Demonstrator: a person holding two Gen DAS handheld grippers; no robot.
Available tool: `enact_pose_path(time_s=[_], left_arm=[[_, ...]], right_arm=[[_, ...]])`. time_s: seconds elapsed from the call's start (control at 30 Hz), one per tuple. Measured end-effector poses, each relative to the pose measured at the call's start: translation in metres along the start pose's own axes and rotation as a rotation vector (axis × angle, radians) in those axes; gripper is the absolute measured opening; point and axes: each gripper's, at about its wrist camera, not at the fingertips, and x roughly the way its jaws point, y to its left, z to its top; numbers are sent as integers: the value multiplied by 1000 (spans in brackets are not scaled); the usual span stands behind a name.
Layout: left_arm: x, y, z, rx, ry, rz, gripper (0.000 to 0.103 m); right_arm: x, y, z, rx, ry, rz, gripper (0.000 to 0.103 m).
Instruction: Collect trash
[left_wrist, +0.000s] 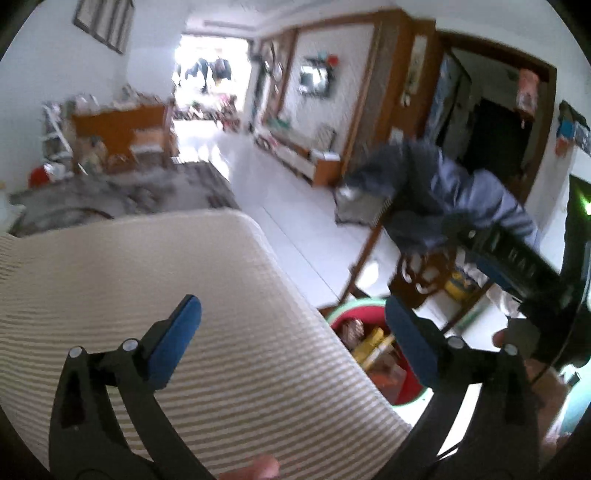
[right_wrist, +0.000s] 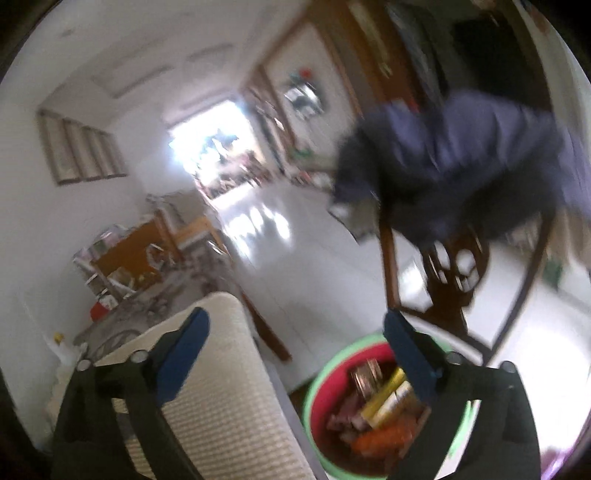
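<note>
A round bin (left_wrist: 369, 354) with a green rim and red lining stands on the floor beside the table; it holds wrappers and yellow packets. It also shows in the right wrist view (right_wrist: 325, 398), low and centre. My left gripper (left_wrist: 295, 336) is open and empty, its left finger over the striped tabletop (left_wrist: 147, 280), its right finger over the bin. My right gripper (right_wrist: 295, 354) is open and empty, above the table edge and the bin. The right gripper's body (left_wrist: 517, 258) shows in the left wrist view at right.
A wooden chair (right_wrist: 443, 273) draped with a dark blue jacket (right_wrist: 461, 162) stands just behind the bin. The striped table (right_wrist: 221, 387) lies to the left. White tiled floor (left_wrist: 295, 206) runs toward a bright doorway. A grey rug and cluttered shelves are at far left.
</note>
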Motion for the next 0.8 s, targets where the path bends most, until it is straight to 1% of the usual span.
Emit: enact_pose_path(time_s=[0.03,0.1,0.17,0.2,0.27,0.33,0.4,0.47,0.57,0.8], left_arm=[[-12,6,2,3,-33,20,97],[-28,13,4,15,-86,53,97],[-46,20,3,41,-140,104,98],[-51,23,2,51,-154,120,98],[-60,28,2,60,-167,135,98],[-67,37,1,50,-171,135,98],[-72,42,1,32,-168,146,98],[-74,47,2,14,-162,165,98],[-80,48,-1,27,-177,201,98],[-85,43,-6,47,-206,234,98]], right_arm=[[-4,13,-2,-37,-33,20,97],[-6,31,-6,-86,-66,35,97],[-5,46,-14,-125,-75,57,97],[-4,52,-18,-136,-82,79,97],[1,63,-23,-142,-58,97,97],[6,70,-25,-127,-31,137,97],[9,71,-27,-104,-20,154,97],[11,70,-28,-75,-15,160,97],[12,69,-30,-44,-7,159,97],[15,62,-32,-7,19,166,97]])
